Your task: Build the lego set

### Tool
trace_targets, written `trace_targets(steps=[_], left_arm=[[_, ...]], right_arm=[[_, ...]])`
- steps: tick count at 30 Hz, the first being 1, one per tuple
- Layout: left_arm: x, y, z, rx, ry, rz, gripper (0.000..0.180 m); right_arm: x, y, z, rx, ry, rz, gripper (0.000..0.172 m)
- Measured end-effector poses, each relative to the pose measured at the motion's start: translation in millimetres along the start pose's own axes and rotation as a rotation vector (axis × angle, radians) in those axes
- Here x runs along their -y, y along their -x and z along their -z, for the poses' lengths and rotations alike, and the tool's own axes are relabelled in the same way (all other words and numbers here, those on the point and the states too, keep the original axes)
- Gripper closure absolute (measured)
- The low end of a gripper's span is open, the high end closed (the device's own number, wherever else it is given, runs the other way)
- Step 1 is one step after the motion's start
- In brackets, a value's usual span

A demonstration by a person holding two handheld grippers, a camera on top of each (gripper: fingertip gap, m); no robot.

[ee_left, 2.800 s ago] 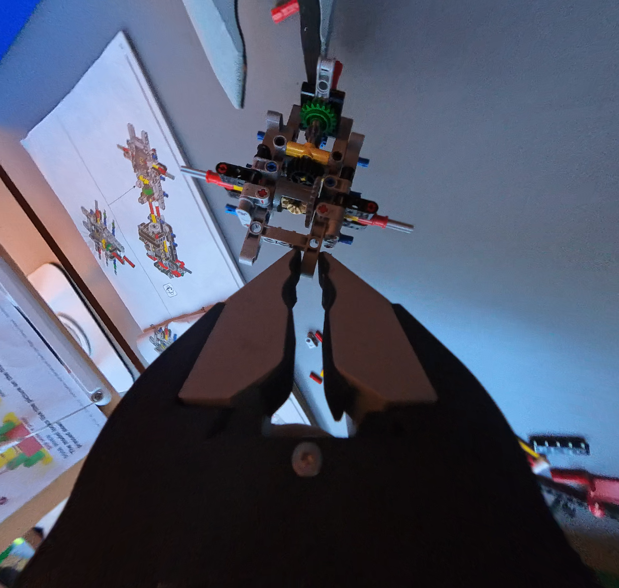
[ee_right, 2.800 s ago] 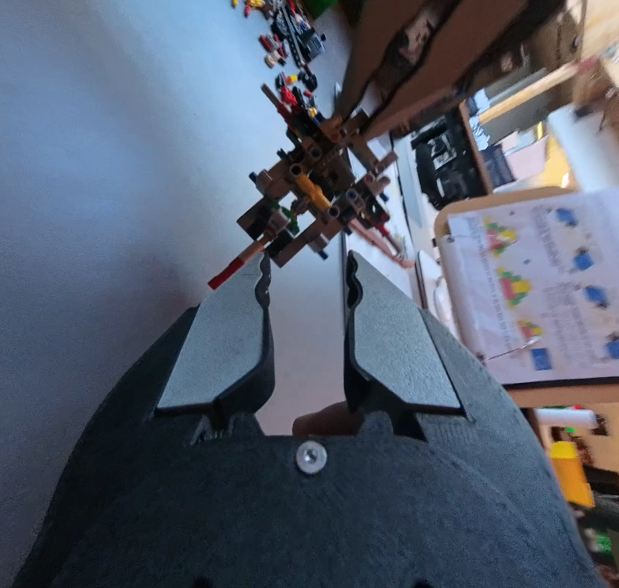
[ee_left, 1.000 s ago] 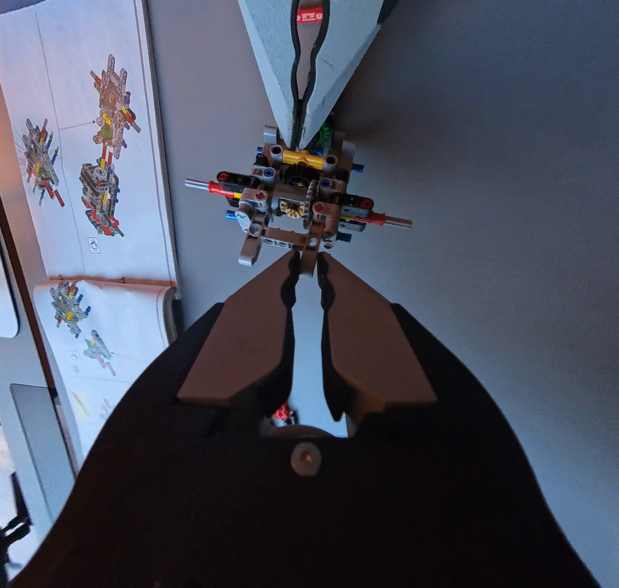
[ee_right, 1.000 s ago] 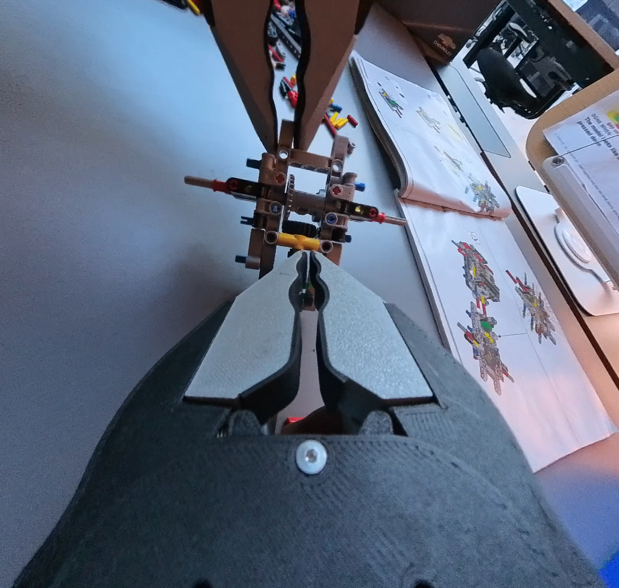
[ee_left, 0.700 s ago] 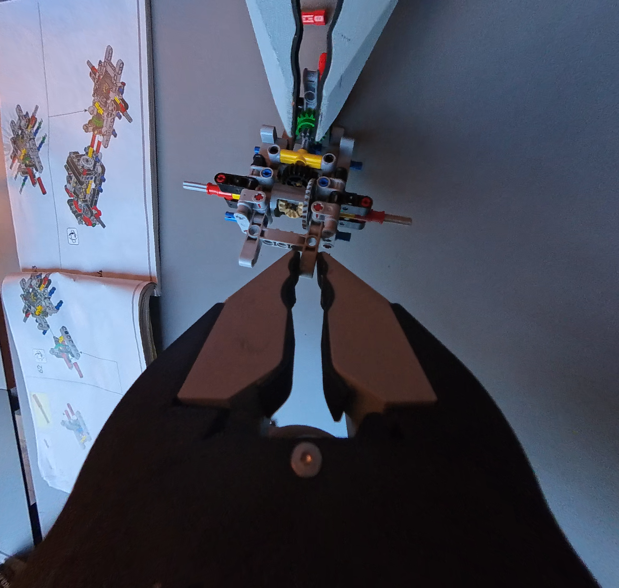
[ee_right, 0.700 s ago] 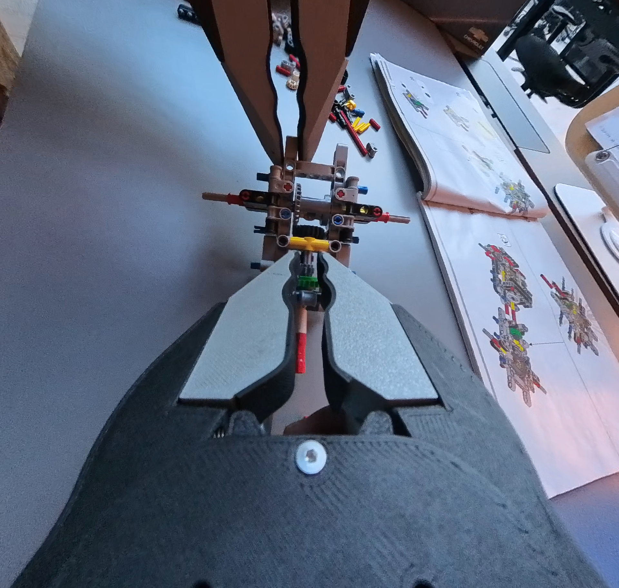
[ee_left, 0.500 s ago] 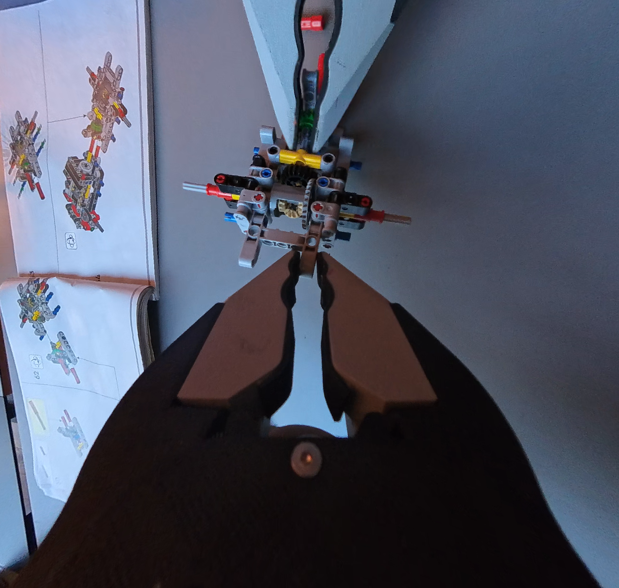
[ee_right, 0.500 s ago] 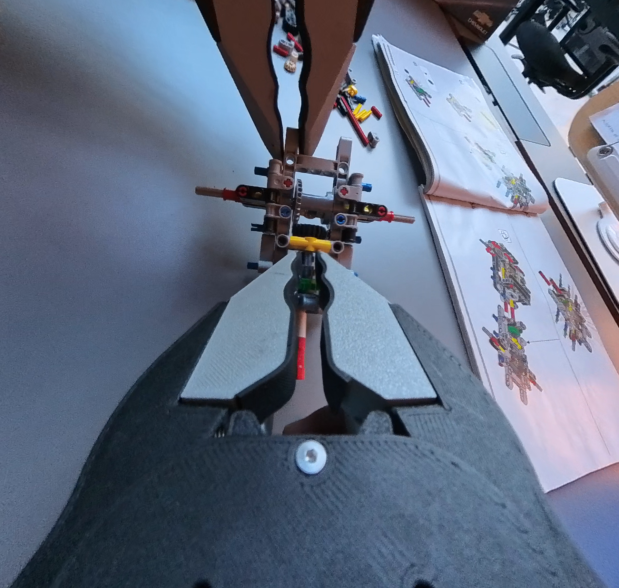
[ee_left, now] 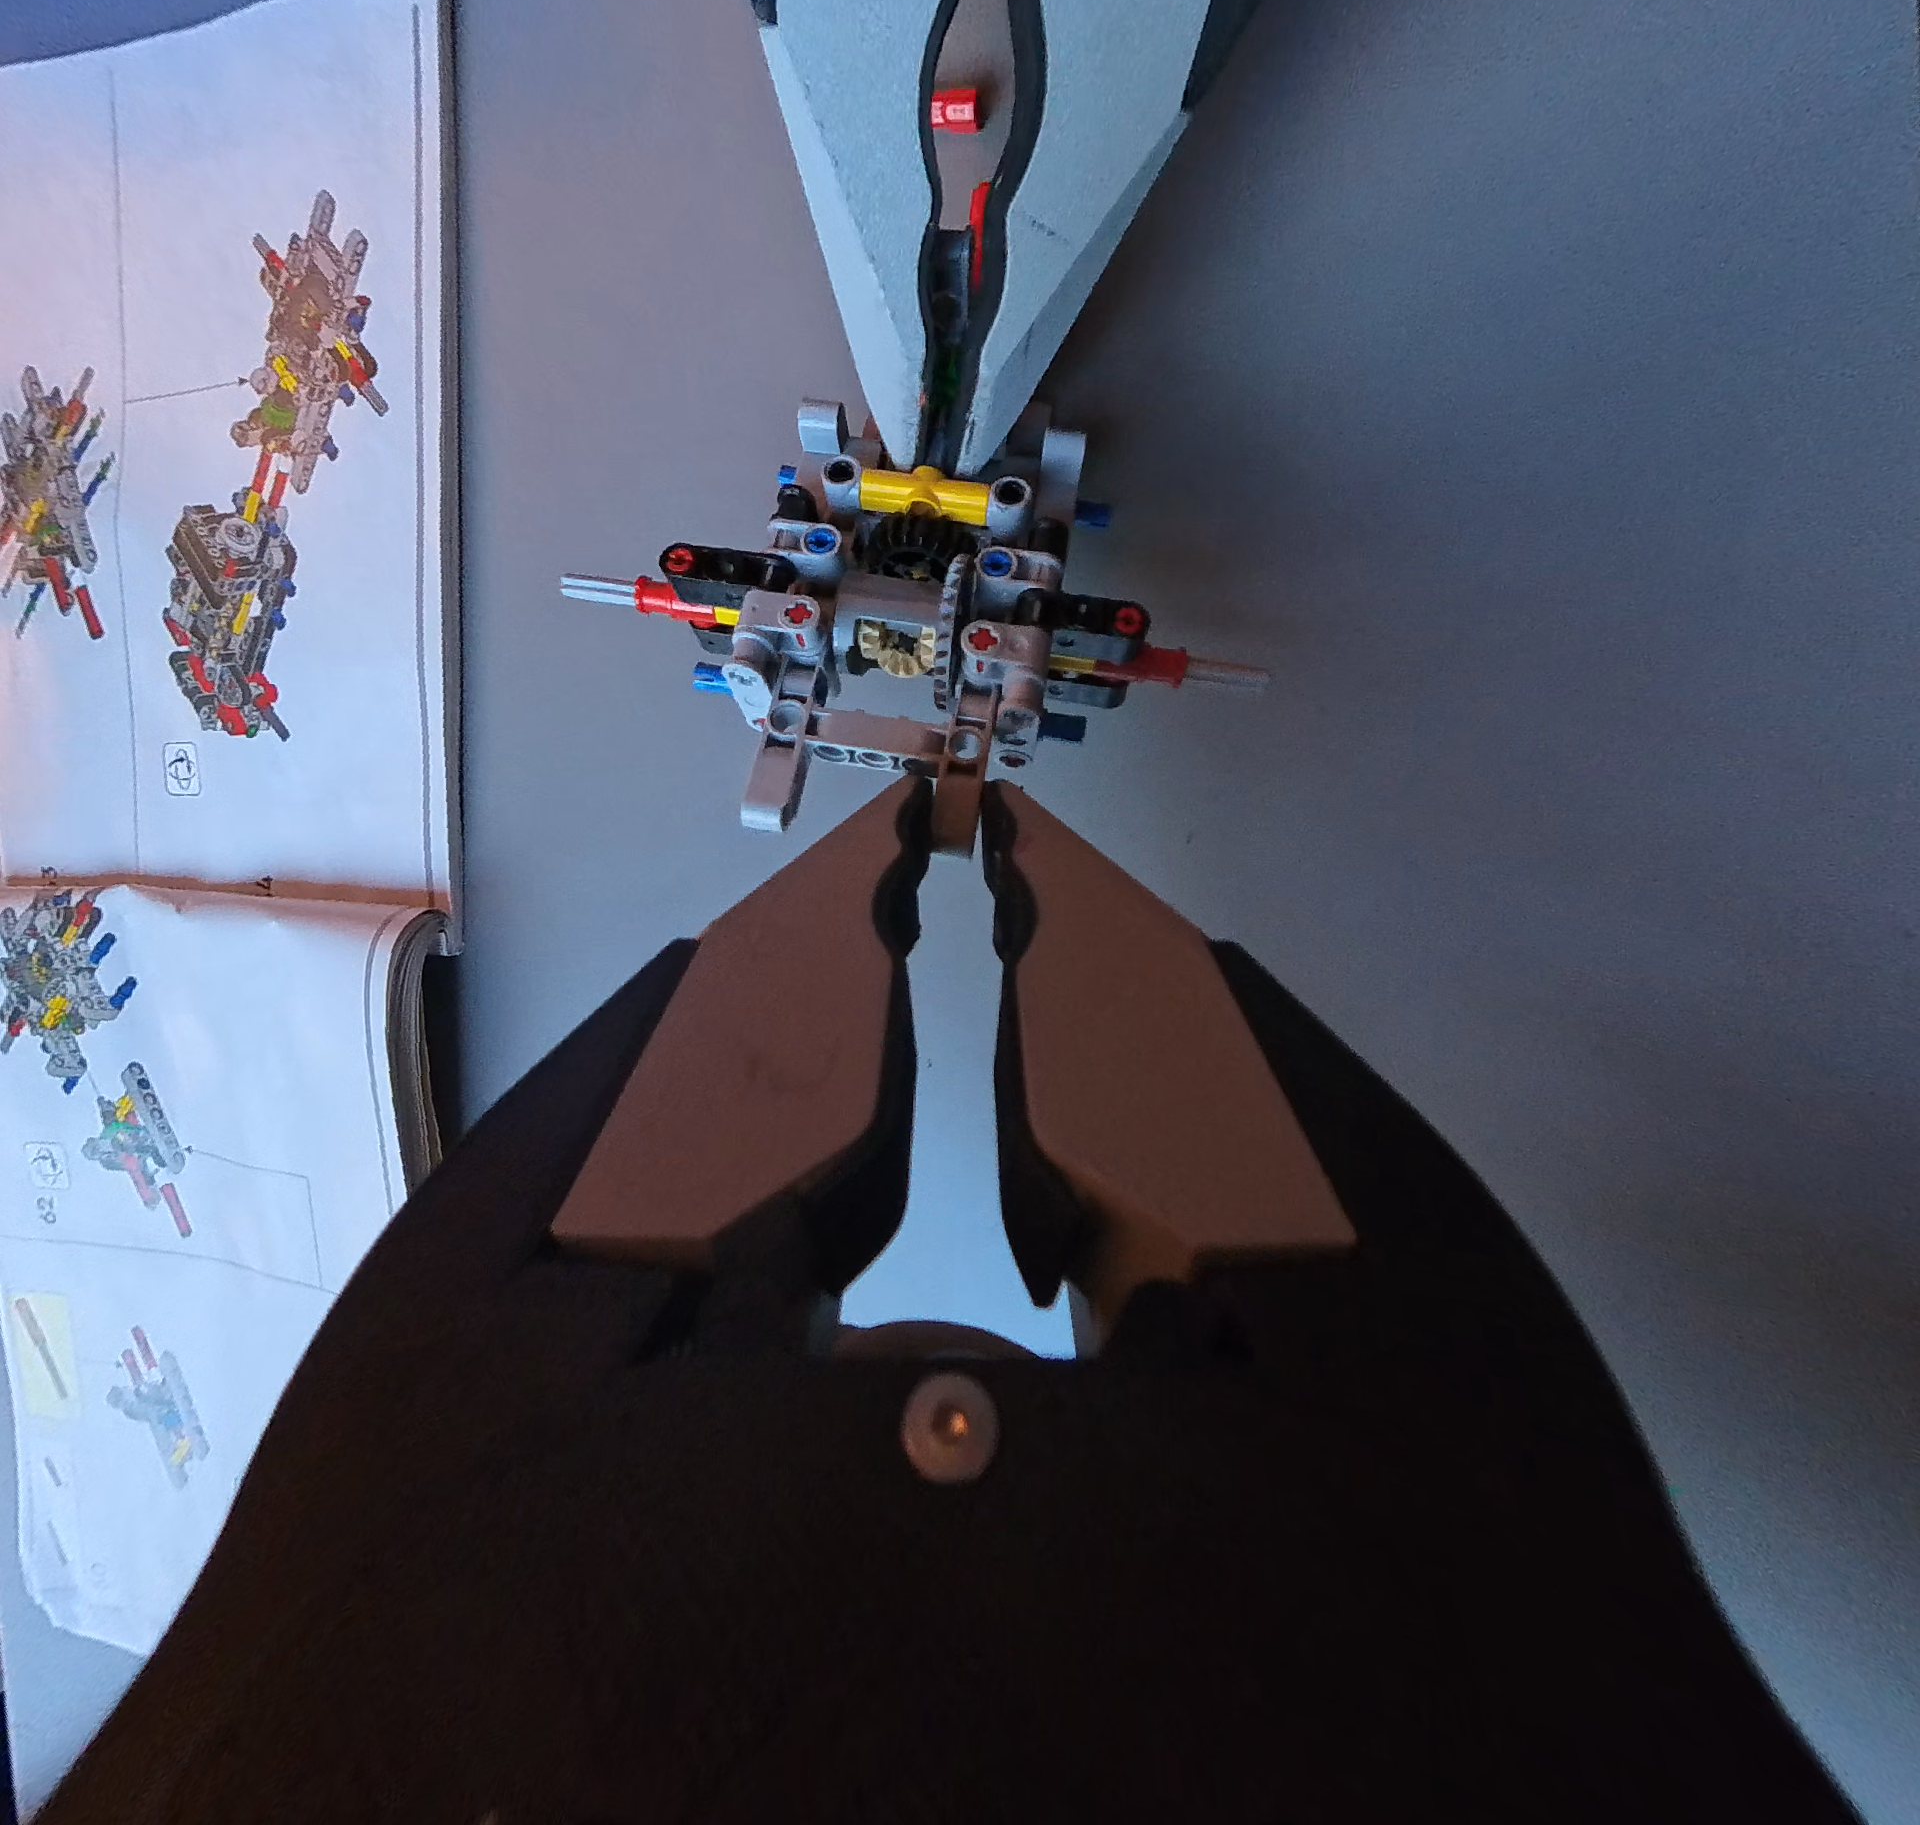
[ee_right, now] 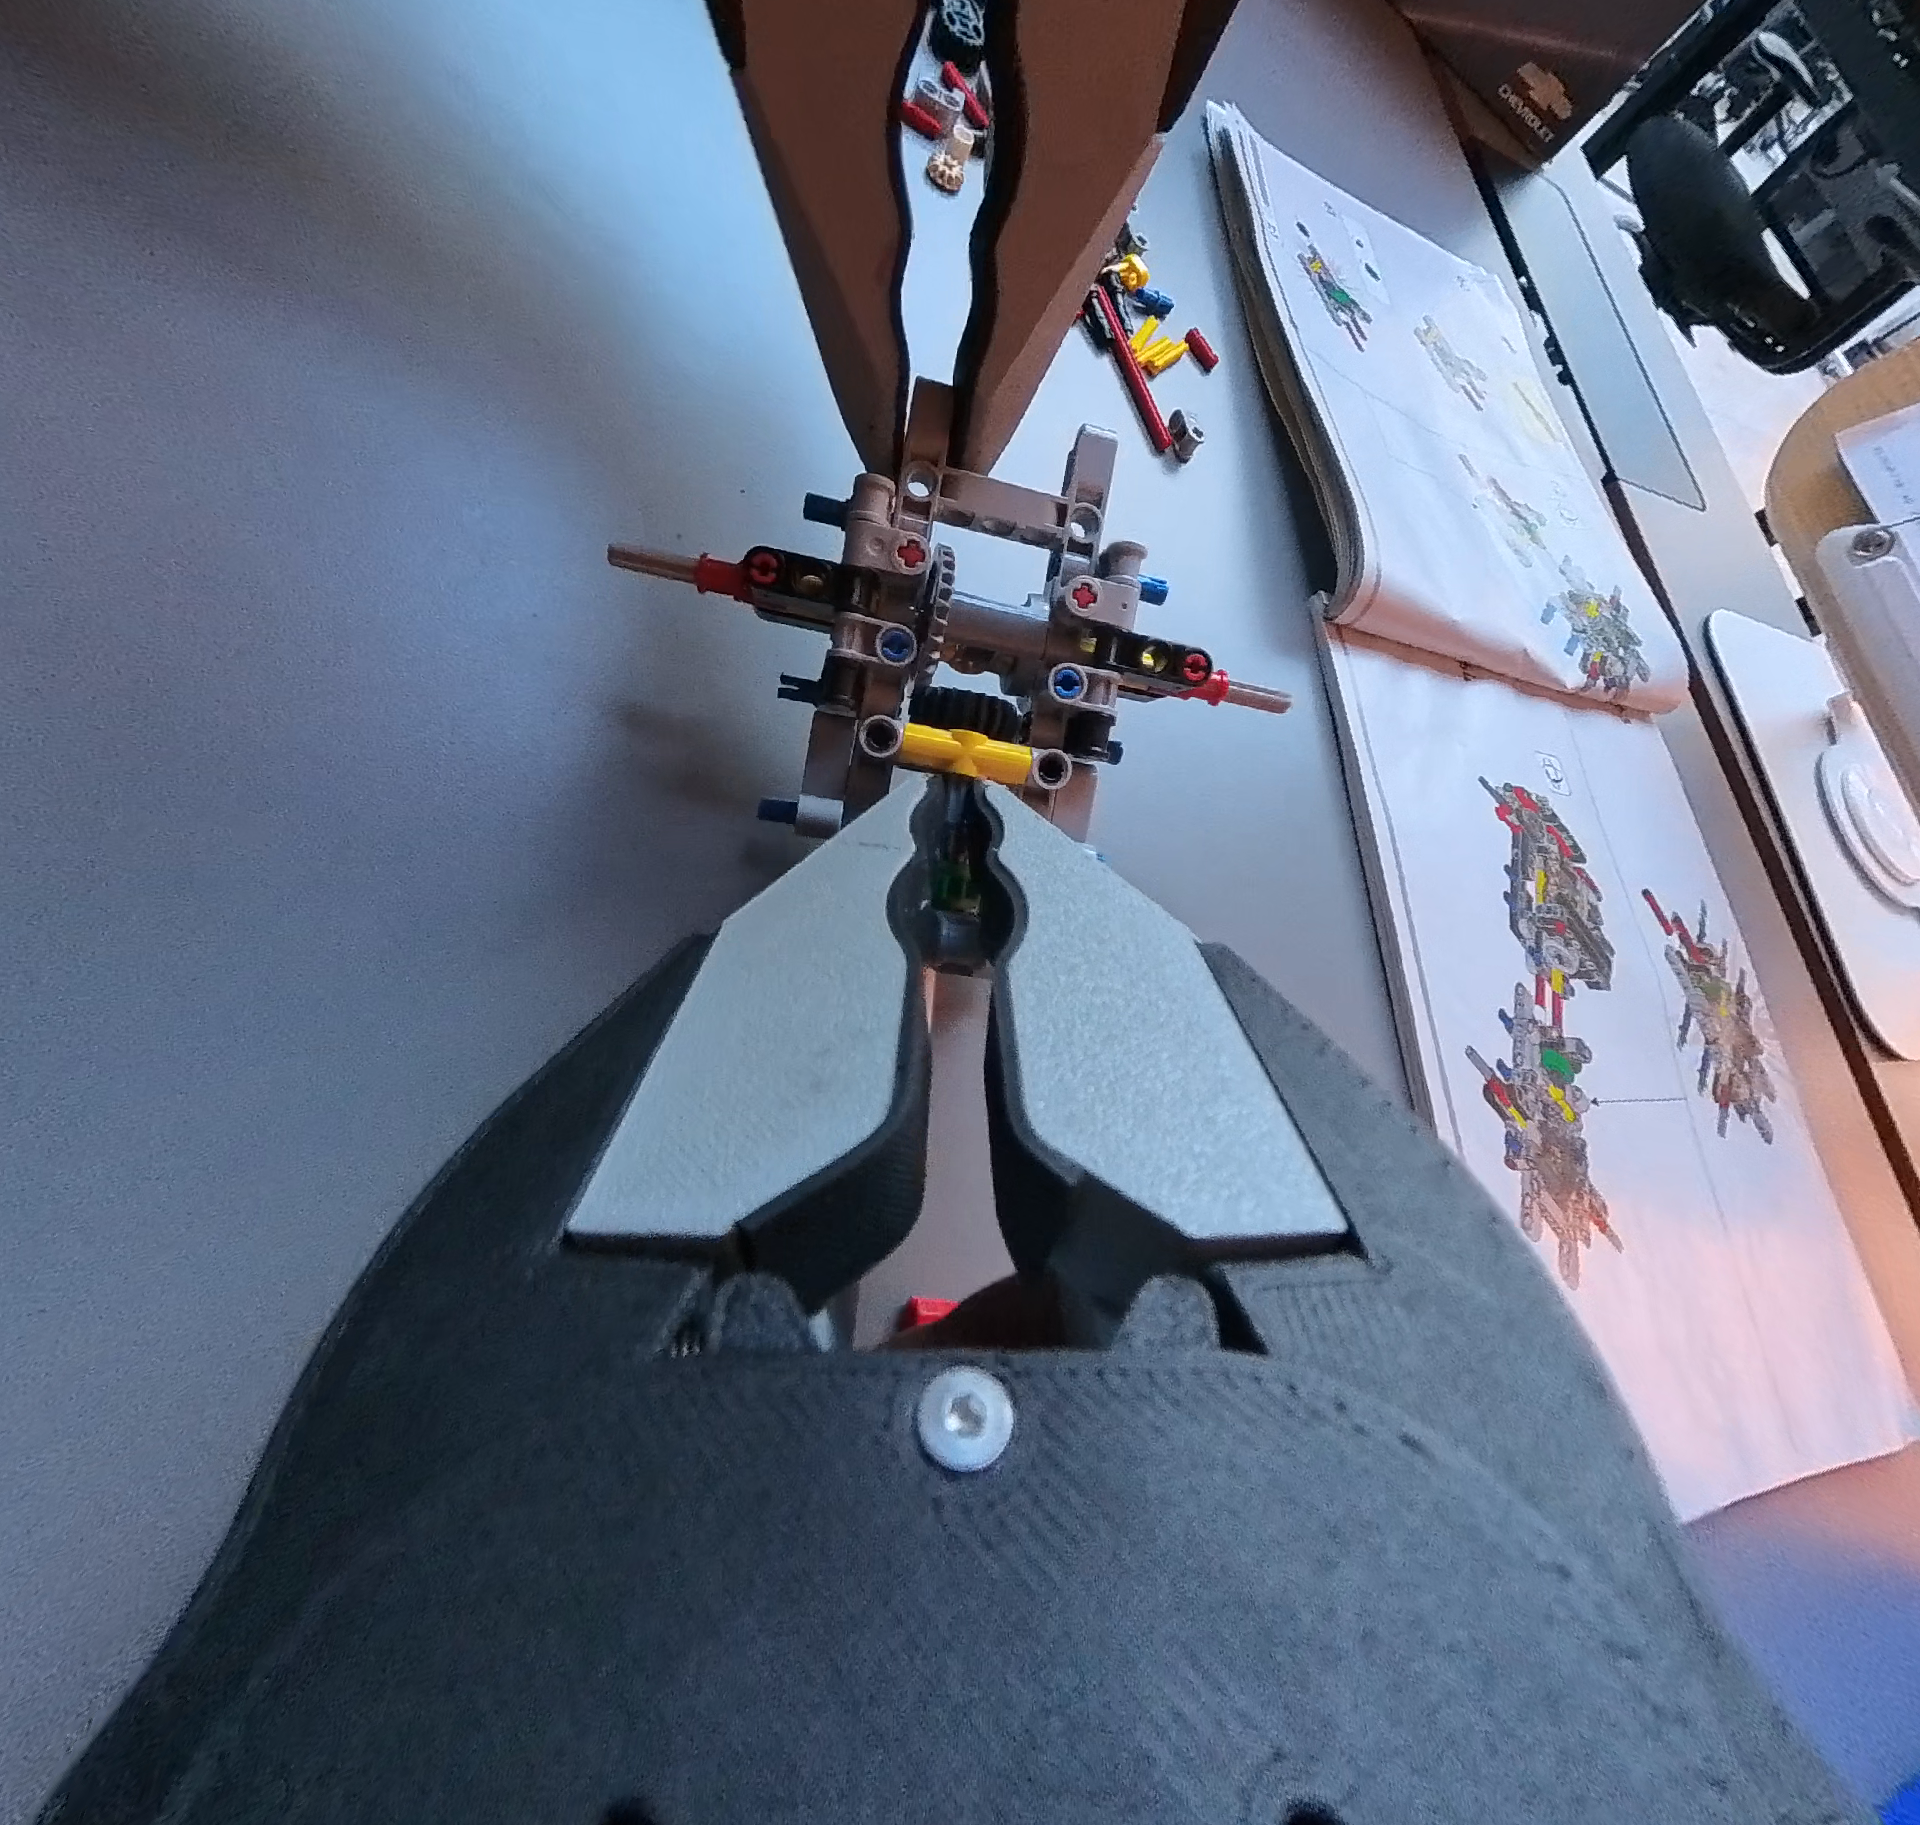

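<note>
The grey table [ee_right: 312, 528] carries everything, and the landmark is the model [ee_left: 914, 612], a block of grey beams, gears and pins held up between the two tongs. Beside the model, on the left in the left wrist view, lies an open booklet [ee_left: 229, 425] of build diagrams. Beyond the model in the right wrist view, behind the brown tongs, loose parts [ee_right: 1143, 331] lie scattered on the table.

The model's long axis is the thin axle [ee_left: 1226, 674] that sticks out of both its flanks; it runs crosswise to both tongs, which meet the model from opposite ends along one line.

The left tongs [ee_left: 954, 819], brown, are closed on a grey beam end [ee_left: 958, 799] at the model's near edge, both pads pressing its sides.

The right tongs [ee_right: 954, 819], grey, come at the model's far end, tips just under the yellow connector [ee_right: 966, 749]. They are closed about a small stub [ee_right: 951, 902] with a green gear on it, which points into the model behind the yellow connector. The stub sits in the hollows of the pads; whether it is already seated in the model is probably not decidable from here, since the tips hide the joint.

Both tongs are equally near the model.
</note>
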State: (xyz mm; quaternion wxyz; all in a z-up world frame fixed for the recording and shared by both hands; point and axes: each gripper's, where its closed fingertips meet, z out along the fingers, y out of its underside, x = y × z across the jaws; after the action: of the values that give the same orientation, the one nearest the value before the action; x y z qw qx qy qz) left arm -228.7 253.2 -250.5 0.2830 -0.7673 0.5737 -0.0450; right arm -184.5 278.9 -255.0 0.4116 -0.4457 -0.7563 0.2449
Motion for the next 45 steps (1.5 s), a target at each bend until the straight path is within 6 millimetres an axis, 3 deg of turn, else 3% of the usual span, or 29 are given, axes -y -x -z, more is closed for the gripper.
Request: trace_targets(steps=[15, 27, 45], left_arm=[[9.7, -2.7, 4.8, 0.012, -0.020, -0.013, 0.173], [5.0, -12.4, 2.1, 0.024, -0.060, 0.048, 0.174], [3.0, -13.0, 0.5, 0.017, -0.070, 0.040, 0.174]], right_arm=[[-3.2, -0.2, 2.7, -0.001, 0.042, 0.036, 0.171], [4.2, 1.4, 5.5, 0.052, -0.062, -0.097, 0.172], [3.0, 1.7, 2.7, 0.040, -0.028, -0.019, 0.172]])
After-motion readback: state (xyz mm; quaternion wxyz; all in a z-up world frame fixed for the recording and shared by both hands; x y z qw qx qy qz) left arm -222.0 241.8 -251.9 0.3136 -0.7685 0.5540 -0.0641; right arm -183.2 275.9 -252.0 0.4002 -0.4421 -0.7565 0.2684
